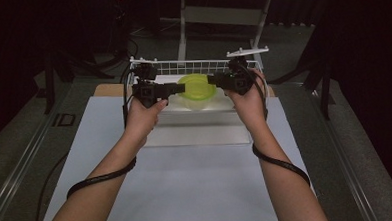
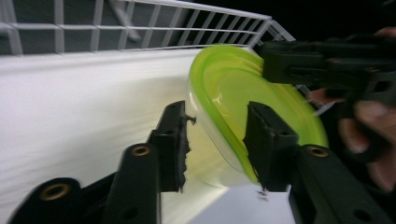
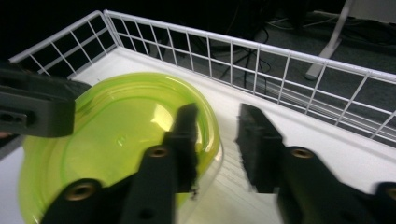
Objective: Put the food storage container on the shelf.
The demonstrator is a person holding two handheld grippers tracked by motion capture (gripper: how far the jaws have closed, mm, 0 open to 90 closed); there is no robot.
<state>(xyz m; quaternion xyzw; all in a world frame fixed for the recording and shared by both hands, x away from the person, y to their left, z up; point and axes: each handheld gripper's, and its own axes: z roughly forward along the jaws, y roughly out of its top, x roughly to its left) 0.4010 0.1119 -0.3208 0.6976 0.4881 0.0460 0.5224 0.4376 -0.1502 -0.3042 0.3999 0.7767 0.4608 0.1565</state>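
A clear container with a yellow-green lid (image 1: 196, 87) sits tilted inside a white wire basket (image 1: 192, 63). My left gripper (image 1: 177, 90) comes in from its left. In the left gripper view its jaws (image 2: 217, 126) clamp the container's edge (image 2: 233, 88), one on the clear wall and one on the lid. My right gripper (image 1: 212, 80) reaches in from the right. In the right gripper view it (image 3: 217, 126) straddles the lid's rim (image 3: 121, 126), one jaw over the lid and the other clear of the wall.
The basket's wire walls (image 3: 261, 56) rise behind and beside the container. A white mat (image 1: 187, 181) covers the table in front of the basket. Dark floor and a table's legs (image 1: 183, 26) lie beyond it.
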